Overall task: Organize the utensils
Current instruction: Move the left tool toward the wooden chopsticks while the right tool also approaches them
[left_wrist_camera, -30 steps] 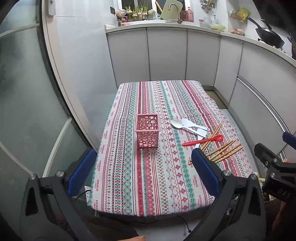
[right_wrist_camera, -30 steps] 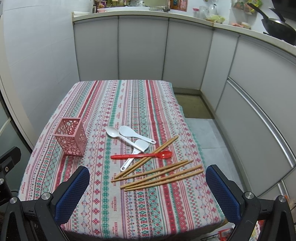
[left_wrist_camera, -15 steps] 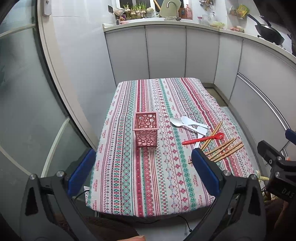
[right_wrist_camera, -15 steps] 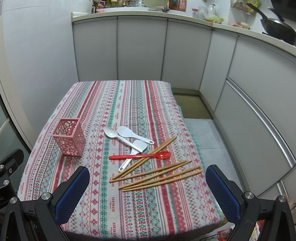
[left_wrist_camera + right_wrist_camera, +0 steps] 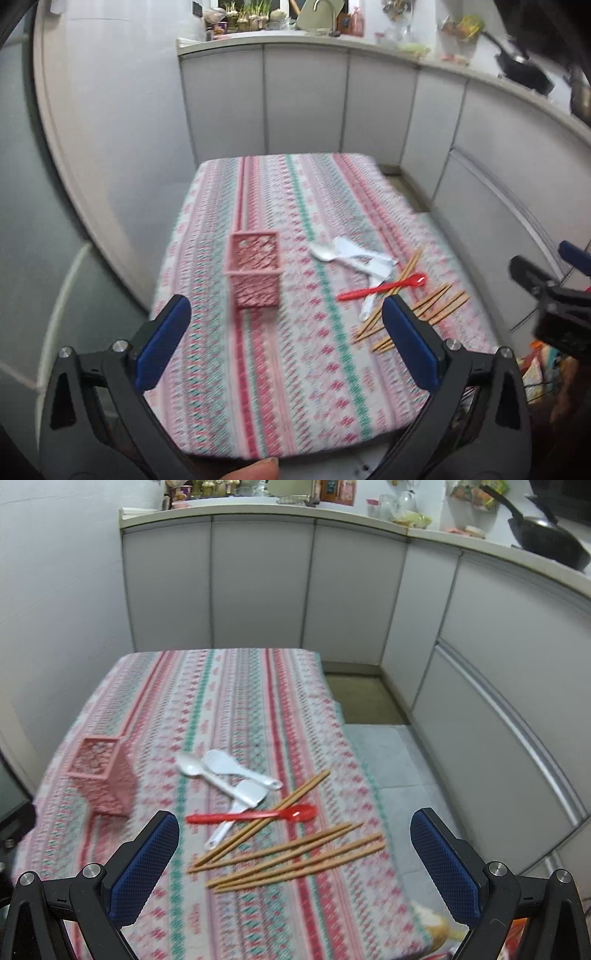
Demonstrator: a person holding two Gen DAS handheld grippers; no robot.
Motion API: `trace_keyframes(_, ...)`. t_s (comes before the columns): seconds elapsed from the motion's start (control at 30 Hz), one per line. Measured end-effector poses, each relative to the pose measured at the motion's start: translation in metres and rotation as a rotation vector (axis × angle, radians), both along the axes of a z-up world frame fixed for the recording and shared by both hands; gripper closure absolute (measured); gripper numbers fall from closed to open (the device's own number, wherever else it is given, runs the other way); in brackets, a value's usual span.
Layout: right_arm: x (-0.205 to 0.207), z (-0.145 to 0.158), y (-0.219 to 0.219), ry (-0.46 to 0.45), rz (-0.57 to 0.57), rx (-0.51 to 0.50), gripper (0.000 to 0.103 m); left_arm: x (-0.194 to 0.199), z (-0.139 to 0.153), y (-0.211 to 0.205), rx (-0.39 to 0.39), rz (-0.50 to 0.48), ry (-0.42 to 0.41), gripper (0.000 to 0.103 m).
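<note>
A pink perforated utensil basket stands upright on the patterned tablecloth, left of centre. To its right lie white plastic spoons, a red spoon and several wooden chopsticks. My left gripper is open and empty, above the near table edge in front of the basket. My right gripper is open and empty, hovering over the chopsticks. The right gripper also shows at the right edge of the left wrist view.
White kitchen cabinets wrap around the far and right sides of the table. A black wok sits on the counter. A glass door stands to the left. Bare floor lies right of the table.
Both grippers have moved forward and lower toward the table; the basket and utensils now look closer. The view is motion-blurred. Nothing on the table has moved.
</note>
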State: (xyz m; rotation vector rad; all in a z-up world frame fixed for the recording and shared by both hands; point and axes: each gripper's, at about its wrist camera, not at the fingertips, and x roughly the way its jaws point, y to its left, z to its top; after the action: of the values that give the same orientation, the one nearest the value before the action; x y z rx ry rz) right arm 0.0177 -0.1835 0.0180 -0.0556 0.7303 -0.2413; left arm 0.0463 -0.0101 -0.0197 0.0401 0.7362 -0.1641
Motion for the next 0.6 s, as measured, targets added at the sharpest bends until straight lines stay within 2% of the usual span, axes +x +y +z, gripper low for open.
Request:
trace_keyframes(0.1, 0.015, -0.006, -0.006, 0.032, 0.004, -0.016, 0.0, 0.012, -0.002, -0.008, 0.01, -0.033, -0.021, 0.0)
trace_keyframes(0.2, 0.035, -0.014, -0.023, 0.081, 0.007, 0.08, 0.0, 0.029, -0.005, -0.018, 0.048, -0.082, 0.017, 0.0)
trace_keyframes(0.27, 0.049, -0.018, -0.033, 0.111, 0.013, 0.157, 0.0, 0.045, -0.01, -0.026, 0.073, -0.116, 0.082, 0.0)
trace_keyframes(0.33, 0.065, -0.024, -0.046, 0.144, 0.019, 0.217, 0.0, 0.061, -0.013, -0.03, 0.023, -0.146, 0.125, 0.0)
trace_keyframes(0.4, 0.079, -0.031, -0.056, 0.164, 0.022, 0.221, 0.0, 0.073, -0.017, -0.034, 0.001, -0.152, 0.15, 0.0)
trace_keyframes(0.5, 0.093, -0.047, -0.069, 0.193, 0.001, 0.223, 0.001, 0.084, -0.027, -0.049, 0.005, -0.182, 0.161, 0.0)
trace_keyframes(0.6, 0.099, -0.071, -0.087, 0.242, -0.011, 0.306, 0.008, 0.09, -0.048, -0.065, 0.022, -0.241, 0.201, 0.001)
